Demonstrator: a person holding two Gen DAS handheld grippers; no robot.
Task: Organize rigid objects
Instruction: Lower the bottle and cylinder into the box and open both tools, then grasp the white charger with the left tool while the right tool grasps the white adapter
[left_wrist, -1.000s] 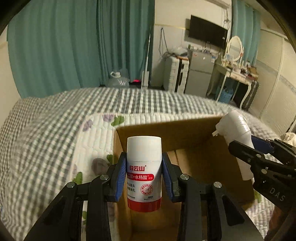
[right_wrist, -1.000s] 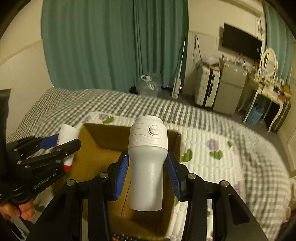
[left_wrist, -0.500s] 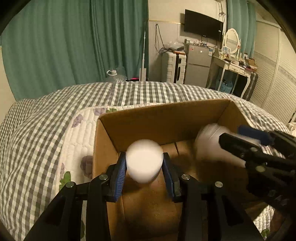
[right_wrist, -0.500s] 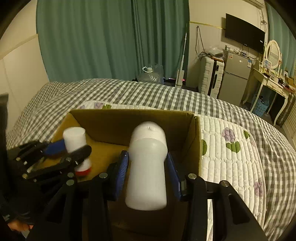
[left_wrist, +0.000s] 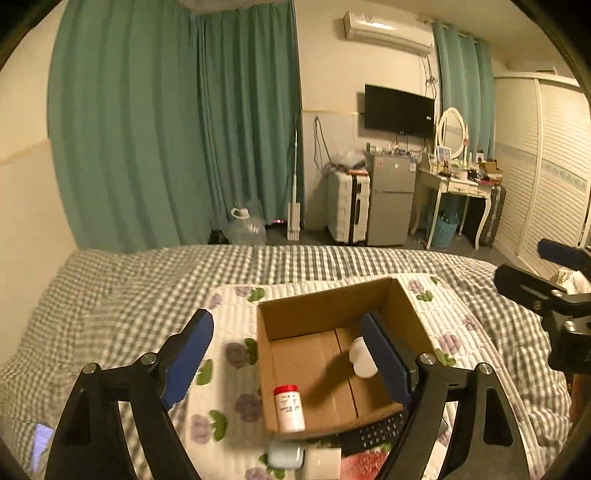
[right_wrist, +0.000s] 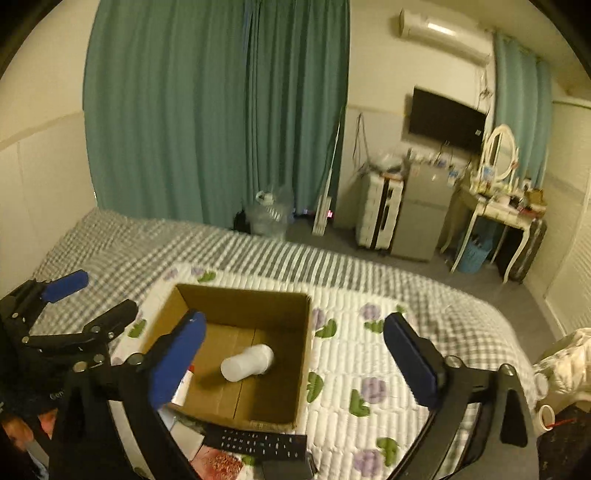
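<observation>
A: Is anything being gripped by the left gripper (left_wrist: 291, 354) or the right gripper (right_wrist: 295, 354)?

B: Nothing; both are being held wide apart above the cardboard box (left_wrist: 325, 306).

A: Where are the bottles being kept?

B: The red-capped bottle (left_wrist: 290, 408) is lying in the box's near left corner; the white bottle (right_wrist: 247, 362) is lying mid-floor.

Blurred, unreadable print on the label of the small white red-capped plastic bottle (left_wrist: 289, 408); partial "Gen" lettering on the black left tongs (right_wrist: 86, 302).
</observation>
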